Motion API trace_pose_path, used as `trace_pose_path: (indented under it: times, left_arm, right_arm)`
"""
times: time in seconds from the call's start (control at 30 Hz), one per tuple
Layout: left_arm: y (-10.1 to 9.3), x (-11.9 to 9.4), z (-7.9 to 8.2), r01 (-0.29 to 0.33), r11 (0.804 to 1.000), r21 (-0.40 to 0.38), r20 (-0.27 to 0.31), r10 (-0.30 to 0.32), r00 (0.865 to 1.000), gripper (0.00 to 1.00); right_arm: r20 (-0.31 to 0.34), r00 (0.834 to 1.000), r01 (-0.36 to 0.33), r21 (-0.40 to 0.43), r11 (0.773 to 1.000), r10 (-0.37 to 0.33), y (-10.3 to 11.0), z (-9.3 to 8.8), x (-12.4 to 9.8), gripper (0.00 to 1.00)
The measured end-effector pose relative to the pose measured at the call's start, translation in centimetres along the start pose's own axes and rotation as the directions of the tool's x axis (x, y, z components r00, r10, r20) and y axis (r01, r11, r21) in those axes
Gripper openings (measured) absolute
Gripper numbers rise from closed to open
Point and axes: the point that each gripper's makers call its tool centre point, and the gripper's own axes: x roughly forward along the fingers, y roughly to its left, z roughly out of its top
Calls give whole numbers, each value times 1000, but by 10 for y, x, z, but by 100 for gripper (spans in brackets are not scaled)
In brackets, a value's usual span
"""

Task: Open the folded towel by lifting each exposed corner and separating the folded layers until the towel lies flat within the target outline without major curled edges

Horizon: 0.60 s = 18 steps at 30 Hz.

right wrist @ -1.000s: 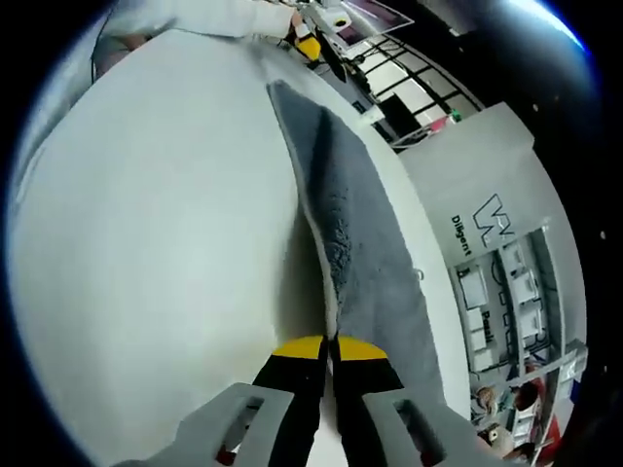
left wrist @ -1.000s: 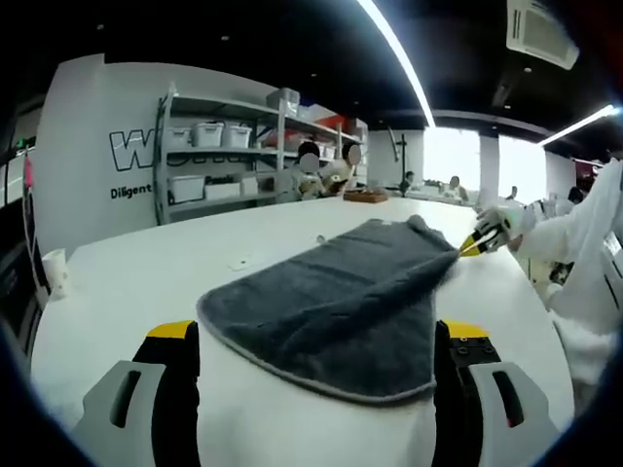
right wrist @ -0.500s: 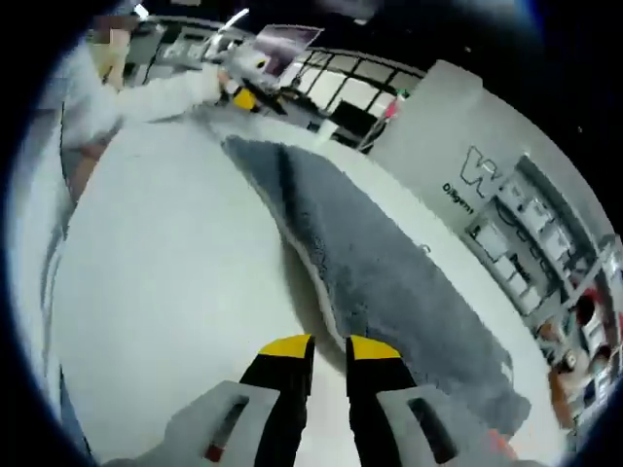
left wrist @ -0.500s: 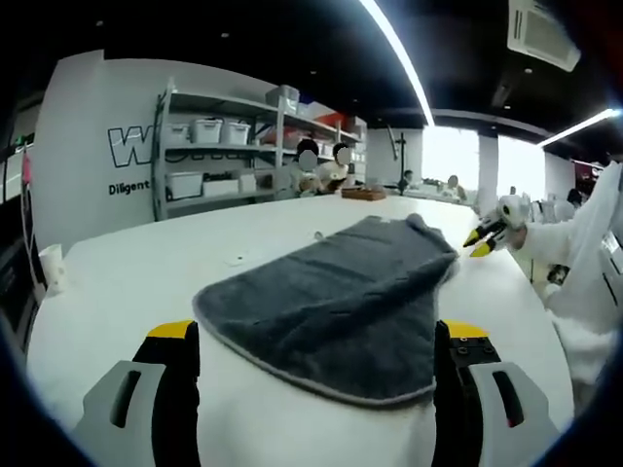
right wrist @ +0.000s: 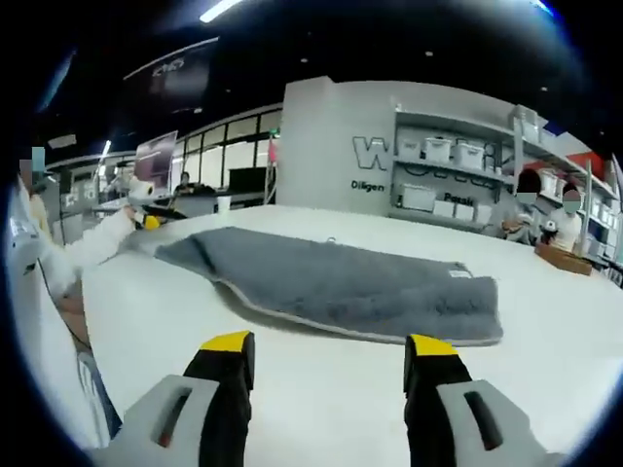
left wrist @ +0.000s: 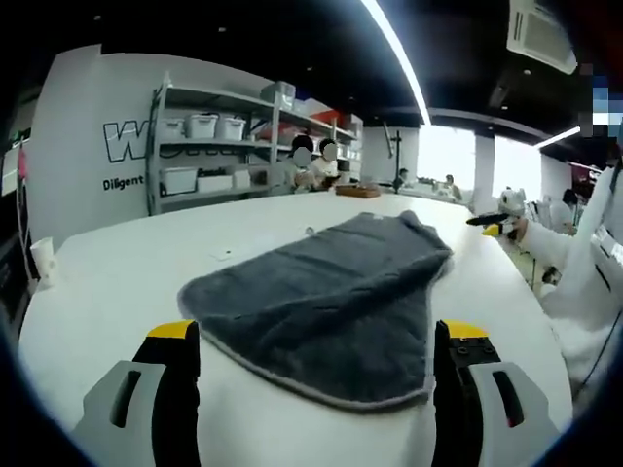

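Note:
A dark grey towel [left wrist: 321,292] with a pale edge binding lies on the white table [left wrist: 107,292], long and mostly flat. Its near end reaches down between the spread jaws of my left gripper [left wrist: 318,333], which is open and holds nothing. In the right gripper view the towel [right wrist: 341,282] stretches across the middle, a small white label [right wrist: 458,273] at its right end. My right gripper [right wrist: 329,345] stands open just short of the towel's near edge, not touching it. The right gripper [left wrist: 490,224] is also seen beyond the towel's far right corner, and the left gripper [right wrist: 156,216] past its left end.
Metal shelves [left wrist: 209,146] with white bins stand against a grey lettered wall [right wrist: 389,156]. A paper cup [left wrist: 41,261] sits near the table's left edge. Seated people [right wrist: 545,219] are at the far end. A white sleeve [left wrist: 584,282] fills the right side.
My right gripper, shut on the towel's edge a second ago, has let go, opened wide and pulled back level with the table. The left gripper stays open, almost unmoved.

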Motion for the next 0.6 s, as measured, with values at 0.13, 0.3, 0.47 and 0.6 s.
trace_pose_path:
  times: [0.13, 0.3, 0.47, 0.6]
  left_arm:
    - [-12, -1, -3, 10, 1000, -11, 24, -10, 1000, 98]
    - [-31, -11, -8, -27, 999, -42, 84, 31, 996, 97]
    - [-52, -19, -20, -74, 994, -85, 86, 81, 993, 96]
    - [-82, -20, -31, -75, 994, -73, 38, 78, 996, 96]
  right_arm:
    - [15, 999, 46, 31, 998, -47, -22, -4, -20, 70]
    - [29, 997, 69, 58, 996, -71, -36, -13, -35, 77]
    - [50, 997, 58, 97, 994, -63, -43, -19, -38, 84]
    - [52, 997, 46, 108, 993, -52, -46, -25, -38, 88]
